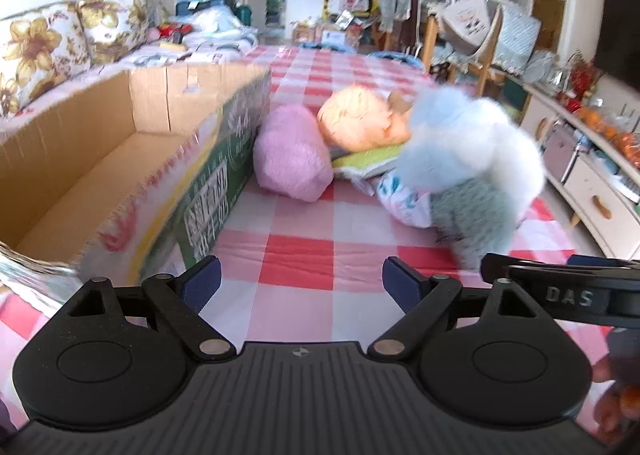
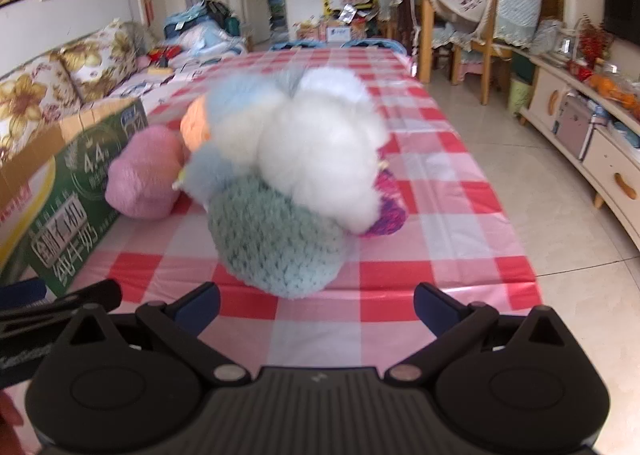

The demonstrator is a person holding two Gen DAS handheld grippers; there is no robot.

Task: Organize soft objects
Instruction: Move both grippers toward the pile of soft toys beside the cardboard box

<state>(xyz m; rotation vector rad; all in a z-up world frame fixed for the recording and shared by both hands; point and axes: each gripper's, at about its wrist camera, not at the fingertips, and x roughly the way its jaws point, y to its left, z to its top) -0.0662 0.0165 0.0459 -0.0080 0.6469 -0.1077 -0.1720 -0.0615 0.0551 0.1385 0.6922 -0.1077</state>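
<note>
An open cardboard box (image 1: pixel 132 159) with green printed sides stands at the left of the checked table; it also shows in the right wrist view (image 2: pixel 76 191). Beside it lie a pink plush (image 1: pixel 290 153), an orange plush (image 1: pixel 362 121), a fluffy white and blue plush (image 1: pixel 468 143) and a teal knitted piece (image 1: pixel 476 219). In the right wrist view the white plush (image 2: pixel 320 155) sits on the teal knitted piece (image 2: pixel 280 239), with the pink plush (image 2: pixel 146 175) to the left. My left gripper (image 1: pixel 301 287) is open and empty. My right gripper (image 2: pixel 316 309) is open and empty, just short of the knitted piece.
The red and white checked tablecloth (image 1: pixel 296 255) covers the table. A floral sofa (image 1: pixel 44 43) runs along the left. Wooden chairs (image 2: pixel 476 43) and a white cabinet (image 2: pixel 600 151) stand at the right, across the tiled floor. A magenta knitted item (image 2: pixel 390 207) lies behind the white plush.
</note>
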